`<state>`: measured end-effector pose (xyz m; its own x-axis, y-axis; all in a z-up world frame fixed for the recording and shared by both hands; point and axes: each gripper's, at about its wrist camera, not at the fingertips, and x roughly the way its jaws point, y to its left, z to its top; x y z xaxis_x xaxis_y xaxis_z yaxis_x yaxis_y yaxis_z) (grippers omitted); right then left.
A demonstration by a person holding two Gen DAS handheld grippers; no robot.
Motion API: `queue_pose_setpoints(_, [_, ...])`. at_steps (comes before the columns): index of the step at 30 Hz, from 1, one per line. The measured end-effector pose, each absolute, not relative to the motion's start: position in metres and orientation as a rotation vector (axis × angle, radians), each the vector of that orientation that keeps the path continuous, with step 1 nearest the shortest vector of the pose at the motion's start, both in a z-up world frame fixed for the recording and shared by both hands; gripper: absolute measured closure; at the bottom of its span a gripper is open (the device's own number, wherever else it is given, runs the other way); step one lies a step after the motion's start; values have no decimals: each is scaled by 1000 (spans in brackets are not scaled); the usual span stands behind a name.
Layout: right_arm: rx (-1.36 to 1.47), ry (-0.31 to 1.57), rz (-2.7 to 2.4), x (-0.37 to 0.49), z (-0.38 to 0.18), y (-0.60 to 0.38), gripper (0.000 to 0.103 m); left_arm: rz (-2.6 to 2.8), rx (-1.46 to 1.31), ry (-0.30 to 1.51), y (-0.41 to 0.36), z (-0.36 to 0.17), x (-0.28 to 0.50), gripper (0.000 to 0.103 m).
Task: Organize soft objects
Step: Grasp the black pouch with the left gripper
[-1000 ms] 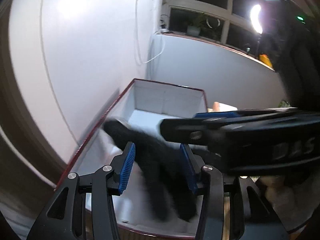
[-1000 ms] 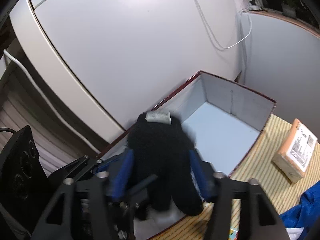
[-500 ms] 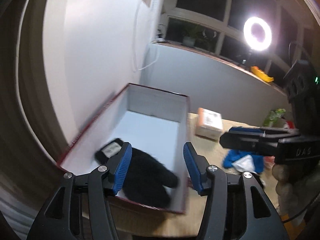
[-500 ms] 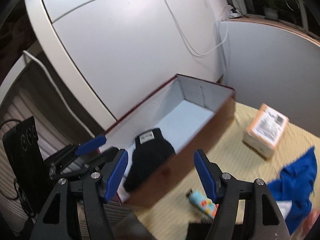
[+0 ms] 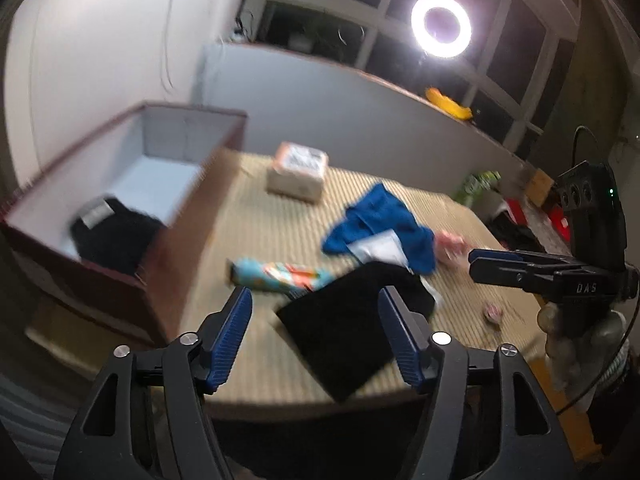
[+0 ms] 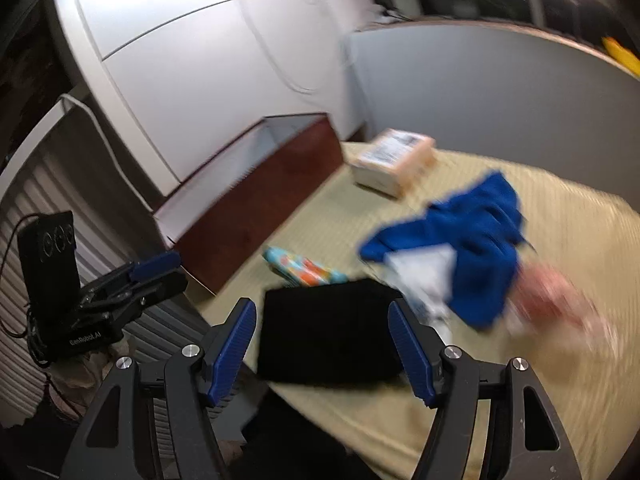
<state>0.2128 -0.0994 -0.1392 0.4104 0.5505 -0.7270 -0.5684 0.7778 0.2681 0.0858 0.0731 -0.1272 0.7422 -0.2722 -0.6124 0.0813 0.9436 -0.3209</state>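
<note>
A black knitted item with a label [image 5: 114,236] lies in the near end of the dark red box [image 5: 184,216] at the table's left; the box shows in the right wrist view [image 6: 256,204] too. A flat black cloth [image 5: 352,328] lies at the table's near edge, also in the right wrist view [image 6: 332,332]. A blue cloth [image 5: 380,228] [image 6: 476,240] lies beyond it on something white. My left gripper [image 5: 316,334] is open and empty, above the black cloth. My right gripper [image 6: 322,344] is open and empty, over the same cloth.
A taped parcel [image 5: 298,170] [image 6: 394,160] sits at the back of the yellow mat. A colourful tube-shaped pack [image 5: 276,274] [image 6: 306,270] lies between box and black cloth. A pinkish blurred item [image 6: 552,300] lies right of the blue cloth. A ring light [image 5: 440,26] shines behind.
Both grippers let go of the black knitted item, which now lies in the box, and pulled back to the right over the table toward the flat black cloth.
</note>
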Motion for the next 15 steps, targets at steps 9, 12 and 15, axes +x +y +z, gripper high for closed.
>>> queue_pose_setpoints(9, [53,1011,681,216,-178,-131,38,-224,-388,818,56,-171,87,37])
queue_pose_setpoints(12, [35,1024,698,222,-185,-120,38,-221,-386,834,53,-178,89,37])
queue_pose_setpoints(15, [25,1049,697,233,-194,-110,38,-215,-373,846,53,-184,93,37])
